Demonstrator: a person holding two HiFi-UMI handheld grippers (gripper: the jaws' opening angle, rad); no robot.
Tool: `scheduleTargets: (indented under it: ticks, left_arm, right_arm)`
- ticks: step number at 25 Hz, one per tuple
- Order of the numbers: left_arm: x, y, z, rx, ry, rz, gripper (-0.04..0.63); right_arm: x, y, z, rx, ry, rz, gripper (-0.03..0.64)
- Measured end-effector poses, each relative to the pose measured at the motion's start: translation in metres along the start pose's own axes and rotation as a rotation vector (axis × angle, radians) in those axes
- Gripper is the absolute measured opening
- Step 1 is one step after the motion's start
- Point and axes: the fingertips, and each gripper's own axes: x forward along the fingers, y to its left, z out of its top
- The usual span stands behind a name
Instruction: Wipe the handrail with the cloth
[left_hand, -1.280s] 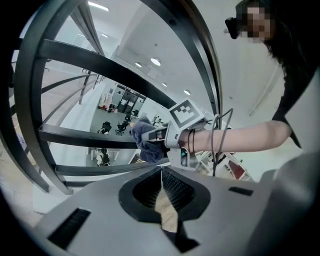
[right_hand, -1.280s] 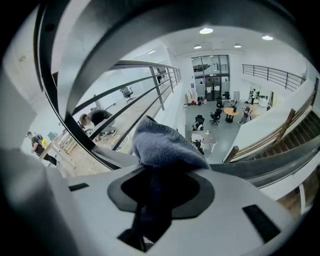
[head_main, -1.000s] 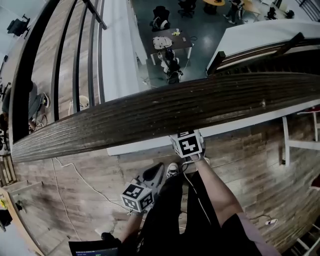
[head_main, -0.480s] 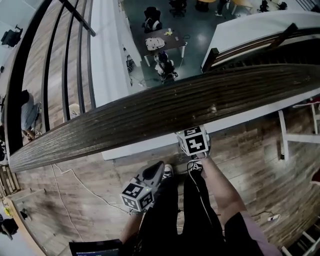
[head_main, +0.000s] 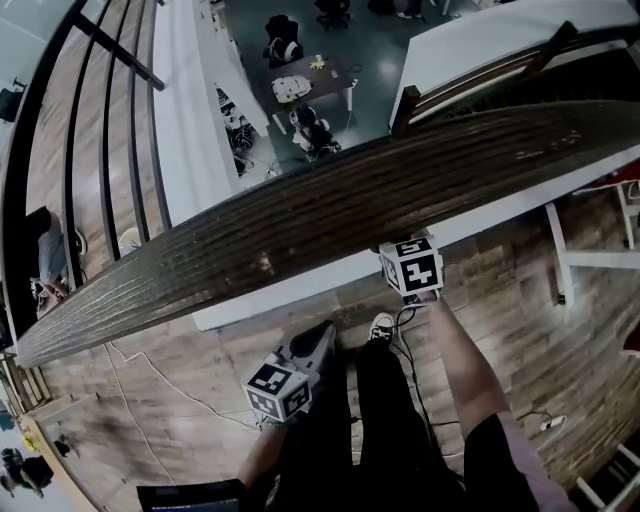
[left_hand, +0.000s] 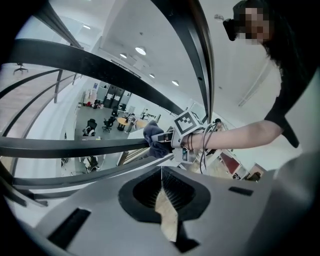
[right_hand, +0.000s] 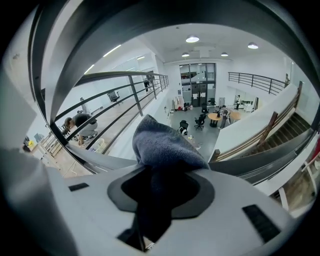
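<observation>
Masking cloth (right_hand: 165, 145) — handrail (head_main: 330, 215); desk (head_main: 318, 80) below

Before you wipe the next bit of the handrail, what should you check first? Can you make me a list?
1. Is the cloth held by the right gripper? Ok, it is shut on it.
2. Is the cloth touching the handrail? Ok, the left gripper view shows it pressed against the rail.
3. Is the left gripper out of the way? Ok, it hangs low by the leg, shut and empty.
4. Is anything lying on the rail's top? Ok, nothing shows there.
5. Is the rail clean? Cannot tell. A small pale spot shows on the wood.
</observation>
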Motion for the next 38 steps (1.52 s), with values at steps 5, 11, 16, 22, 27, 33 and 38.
scheduleTargets:
  ticks: [5, 11, 16, 22, 27, 33, 38]
  left_arm:
    - [0.028, -0.018, 0.011, -0.004, 0.000, -0.004, 0.000]
    - [0.059, -0.038, 0.016, -0.010, 0.012, -0.002, 0.000]
    - [0.071, -0.046, 0.009, -0.008, 0.028, -0.016, 0.000]
    - [0.081, -0.057, 0.006, 0.004, 0.046, -0.024, 0.000]
    - [0.081, -0.054, 0.007, 0.004, 0.039, 0.001, 0.000]
    - [0.077, -0.061, 0.008, 0.001, 0.020, 0.005, 0.000]
    - [0.066, -0.067, -0.003, 0.005, 0.034, -0.012, 0.000]
  right_arm:
    - [-0.017, -0.068, -0.002, 0.040, -0.011, -0.043, 0.109]
    - [-0.039, -0.156, -0.008, 0.095, -0.016, -0.118, 0.109]
    - [-0.052, -0.208, -0.013, 0.152, -0.032, -0.181, 0.109]
    - [-0.066, -0.258, -0.018, 0.233, -0.061, -0.234, 0.109]
    - [-0.069, -0.268, -0.020, 0.280, -0.091, -0.239, 0.109]
    - [-0.075, -0.260, -0.026, 0.317, -0.102, -0.256, 0.109]
    - [-0.085, -0.222, -0.052, 0.340, -0.082, -0.244, 0.109]
